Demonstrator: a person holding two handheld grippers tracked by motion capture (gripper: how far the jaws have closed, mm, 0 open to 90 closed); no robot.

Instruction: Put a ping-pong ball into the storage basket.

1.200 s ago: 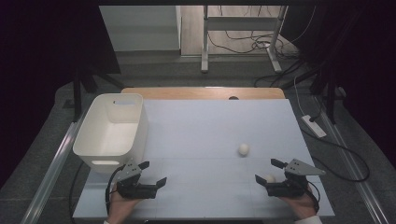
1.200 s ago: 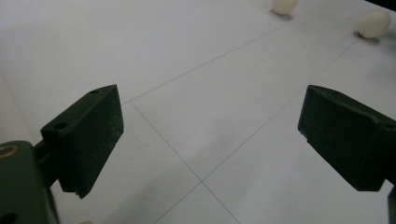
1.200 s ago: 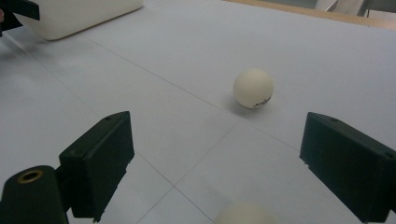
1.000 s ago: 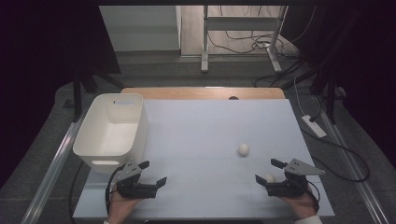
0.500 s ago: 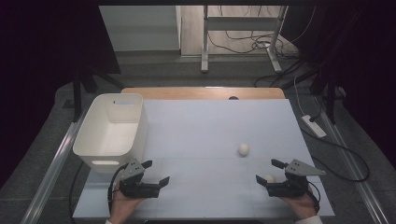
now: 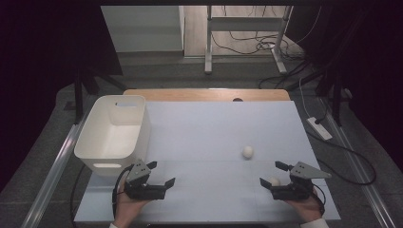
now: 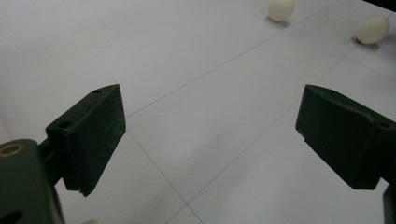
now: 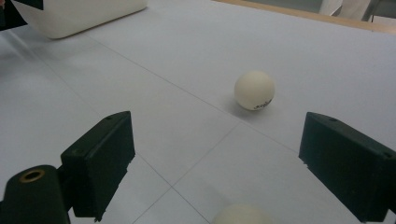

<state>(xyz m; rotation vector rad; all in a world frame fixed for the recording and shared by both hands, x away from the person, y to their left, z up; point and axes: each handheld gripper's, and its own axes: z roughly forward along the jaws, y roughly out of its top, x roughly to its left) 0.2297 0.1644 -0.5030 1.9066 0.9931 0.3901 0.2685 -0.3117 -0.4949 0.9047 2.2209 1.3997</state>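
At the table's left edge I see the white bin (image 6: pixel 114 133), its open top clear and its near wall just beyond my left gripper (image 6: pixel 158 182) — placed, I judge, as the drop point for whatever gets picked up. I hold the left gripper low at the near-left corner of the table (image 6: pixel 204 128), jaws spread wide with nothing between them, aimed across the white surface toward the two balls; in the left gripper view they sit far off at the top right, the second one almost at the frame's edge. Right of the table's middle lies the farther ball (image 6: pixel 247 151), alone on bare surface, some dark print on it that I cannot read. Near the near-right corner, my right gripper (image 6: pixel 270 174) is also wide open, and the nearer ball (image 6: pixel 274 181) lies just within its span — I judge this is a ready stance for closing on it. In the right gripper view that ball is cut off by the bottom edge, so I cannot tell whether either pad touches it.
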